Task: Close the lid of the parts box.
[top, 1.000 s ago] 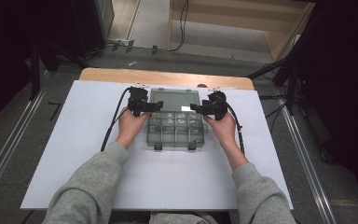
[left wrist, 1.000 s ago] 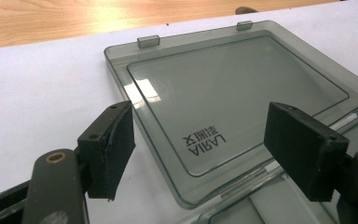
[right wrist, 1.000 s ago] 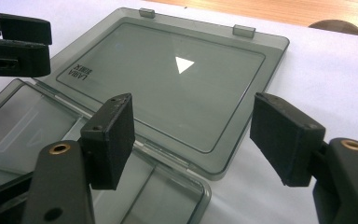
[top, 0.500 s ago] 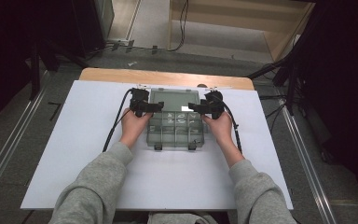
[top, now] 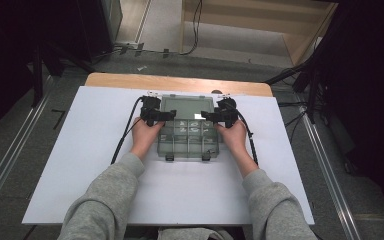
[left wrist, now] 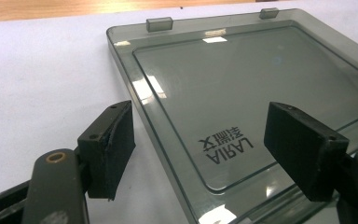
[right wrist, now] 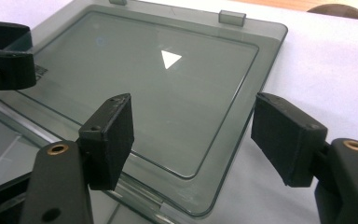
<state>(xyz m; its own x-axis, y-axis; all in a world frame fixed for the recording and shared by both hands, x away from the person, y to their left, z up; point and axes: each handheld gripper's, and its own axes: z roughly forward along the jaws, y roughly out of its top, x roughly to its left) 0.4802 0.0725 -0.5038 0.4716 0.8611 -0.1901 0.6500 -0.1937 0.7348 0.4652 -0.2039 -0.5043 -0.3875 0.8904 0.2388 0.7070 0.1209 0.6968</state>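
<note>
Lying open on the white board (top: pixel 80 165), the translucent compartment box (top: pixel 188 142) has its lid (left wrist: pixel 242 93) flat beyond both tools. Left gripper (left wrist: pixel 214 149) and right gripper (right wrist: pixel 193 135), both unclenched and empty, straddle opposite lid edges; closing it likely requires lifting together.

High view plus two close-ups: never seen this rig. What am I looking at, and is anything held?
No robot: a person holds a pair of hand tongs in each hand. The high view looks down on the table; the left tongs and right tongs flank an opened clear compartment box. The other two pictures come from cameras riding on the tongs, looking along their black jaws. Both look across the flat-lying lid, marked LARIA. Both pairs of jaws stand open straddling a lid edge, gripping nothing.
</note>
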